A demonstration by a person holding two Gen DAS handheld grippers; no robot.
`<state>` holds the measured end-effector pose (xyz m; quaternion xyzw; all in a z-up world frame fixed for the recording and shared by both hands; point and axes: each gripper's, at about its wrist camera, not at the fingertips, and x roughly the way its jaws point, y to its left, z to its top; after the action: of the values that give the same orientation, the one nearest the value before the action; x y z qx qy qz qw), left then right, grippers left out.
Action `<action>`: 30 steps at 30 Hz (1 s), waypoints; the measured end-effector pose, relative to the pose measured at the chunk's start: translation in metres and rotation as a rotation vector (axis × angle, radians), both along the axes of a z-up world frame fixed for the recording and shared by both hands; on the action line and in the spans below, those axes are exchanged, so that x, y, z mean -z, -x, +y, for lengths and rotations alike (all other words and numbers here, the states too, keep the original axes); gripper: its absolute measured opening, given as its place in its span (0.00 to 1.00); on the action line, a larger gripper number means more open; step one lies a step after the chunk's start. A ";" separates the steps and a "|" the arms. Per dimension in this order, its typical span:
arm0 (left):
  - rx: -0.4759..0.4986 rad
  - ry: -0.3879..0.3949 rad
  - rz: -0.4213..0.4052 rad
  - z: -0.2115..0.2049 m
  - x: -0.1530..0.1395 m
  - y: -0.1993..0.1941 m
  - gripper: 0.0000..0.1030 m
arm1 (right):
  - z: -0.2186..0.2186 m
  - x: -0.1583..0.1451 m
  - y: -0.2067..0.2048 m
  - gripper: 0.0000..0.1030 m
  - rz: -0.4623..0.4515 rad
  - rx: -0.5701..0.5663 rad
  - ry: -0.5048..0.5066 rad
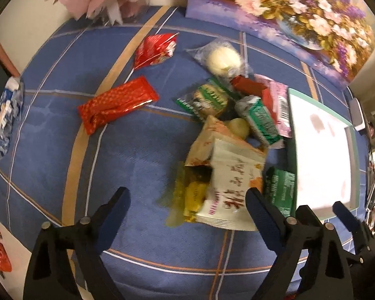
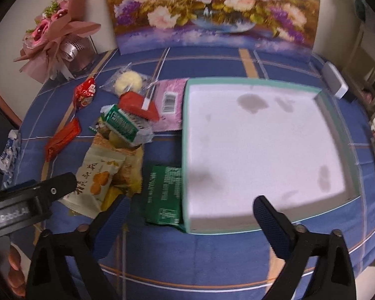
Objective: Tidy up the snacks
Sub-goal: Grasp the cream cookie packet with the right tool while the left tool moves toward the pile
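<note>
A pile of snack packets lies on the blue checked tablecloth (image 1: 137,162). It includes a white packet with red characters (image 1: 235,182), a yellow packet (image 1: 195,197), green packets (image 1: 210,100) and a pink one (image 1: 278,102). A long red packet (image 1: 117,103) and a shiny red bag (image 1: 155,50) lie apart on the left. My left gripper (image 1: 187,195) hangs open over the near end of the pile, gripping nothing. A white tray with a teal rim (image 2: 260,81) holds nothing. My right gripper (image 2: 191,200) stands open over its near left corner, beside a dark green packet (image 2: 165,195).
A flower painting (image 2: 212,12) leans at the back of the table. A pink bouquet (image 2: 55,32) stands at the back left. A blue-white wrapper (image 1: 5,115) lies at the left table edge, and a white box (image 2: 335,82) sits right of the tray.
</note>
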<state>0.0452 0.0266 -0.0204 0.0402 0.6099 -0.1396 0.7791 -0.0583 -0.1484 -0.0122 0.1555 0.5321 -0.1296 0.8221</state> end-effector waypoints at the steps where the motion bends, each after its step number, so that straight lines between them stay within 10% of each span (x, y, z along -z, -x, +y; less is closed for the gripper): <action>1: -0.016 0.012 0.012 0.005 0.003 -0.003 0.90 | 0.002 0.002 -0.003 0.93 0.002 -0.004 -0.014; 30: -0.250 0.045 0.103 0.087 0.041 -0.043 0.89 | 0.078 0.033 -0.067 0.68 0.041 -0.135 -0.126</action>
<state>0.0884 0.1140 -0.0612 -0.0608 0.6462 -0.0571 0.7586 0.0089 -0.0700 -0.0453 0.1682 0.5652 -0.0435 0.8064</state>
